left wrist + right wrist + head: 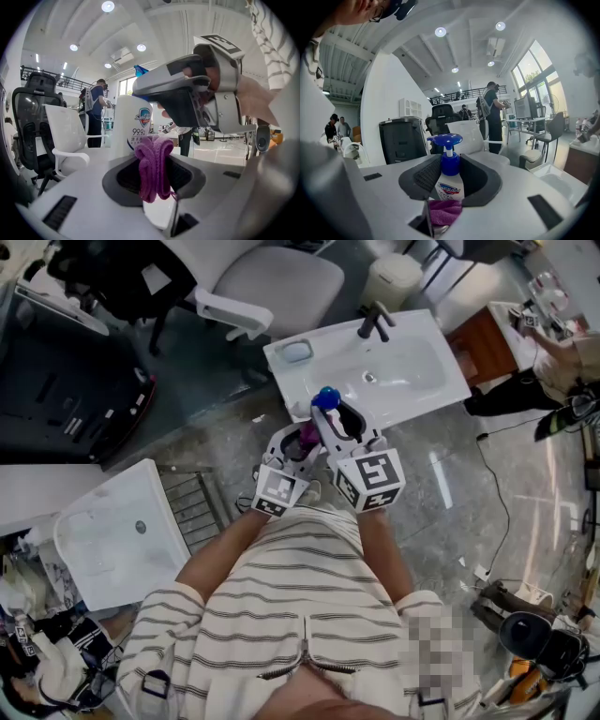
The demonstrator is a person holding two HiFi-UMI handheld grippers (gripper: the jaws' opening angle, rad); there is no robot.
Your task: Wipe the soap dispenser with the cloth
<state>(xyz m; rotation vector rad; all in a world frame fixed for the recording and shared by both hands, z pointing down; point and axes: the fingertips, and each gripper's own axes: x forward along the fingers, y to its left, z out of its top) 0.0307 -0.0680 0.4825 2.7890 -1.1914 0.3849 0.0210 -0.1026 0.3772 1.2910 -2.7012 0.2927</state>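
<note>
In the head view both grippers are held close together in front of the person, above the floor near a white sink. My right gripper point(334, 420) is shut on the soap dispenser point(325, 399), a white bottle with a blue pump. In the right gripper view the bottle point(449, 183) stands upright between the jaws, blue pump point(445, 139) on top. My left gripper point(302, 441) is shut on a purple cloth point(307, 435). The left gripper view shows the bunched cloth point(153, 164) between the jaws, right against the bottle point(133, 129). The cloth point(444, 211) sits low against the bottle's base.
A white sink basin point(422, 381) with a black faucet point(375, 322) and a soap dish point(296, 352) lies just beyond the grippers. Another white basin point(112, 531) and a metal rack point(192, 507) are at left. A white office chair point(272, 282) stands behind. People stand in the background.
</note>
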